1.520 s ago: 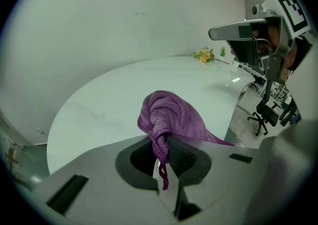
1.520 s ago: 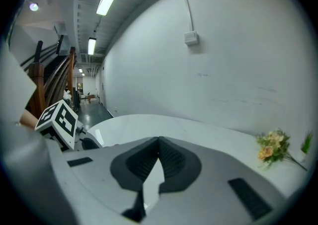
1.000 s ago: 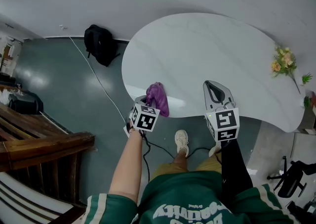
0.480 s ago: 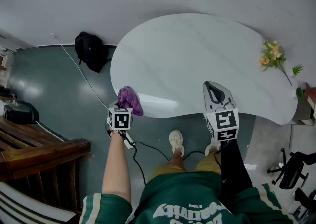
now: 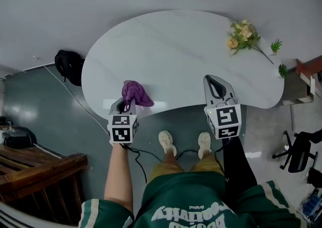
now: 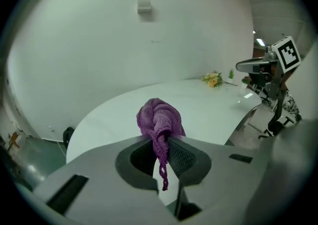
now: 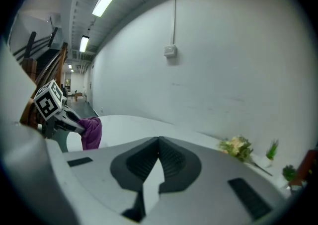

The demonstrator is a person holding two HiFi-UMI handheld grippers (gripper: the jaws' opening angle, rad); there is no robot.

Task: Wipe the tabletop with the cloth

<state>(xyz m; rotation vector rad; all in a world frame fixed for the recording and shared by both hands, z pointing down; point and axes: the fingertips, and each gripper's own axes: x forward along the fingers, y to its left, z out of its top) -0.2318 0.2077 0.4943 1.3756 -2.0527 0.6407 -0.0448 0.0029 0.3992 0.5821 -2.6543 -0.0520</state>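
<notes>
1. The left gripper [image 6: 161, 142] is clenched on the purple cloth [image 6: 158, 119]. The cloth is a bunched lump that stands out in front of the tips, and one thin strand of it hangs back between the jaws.
2. In the head view the cloth is over the near left edge of the surface [image 5: 176, 46]. Whether it touches the top, I cannot tell.
3. From the cloth, almost all of the surface lies ahead and to the right. I judge that the wipe must go that way, and that the cloth must first be pressed down.
4. The right gripper [image 5: 214, 82] is closed and holds nothing. It hovers over the near edge, well apart from the cloth on its right, so the left hand is the one for this work.
5. The surface is white and rounded, with its long axis from left to right. A bunch of flowers [image 5: 241, 34] lies near its far right part.
6. Behind it is a plain wall. On the dark floor to the left there is a black backpack [image 5: 68, 65].
</notes>
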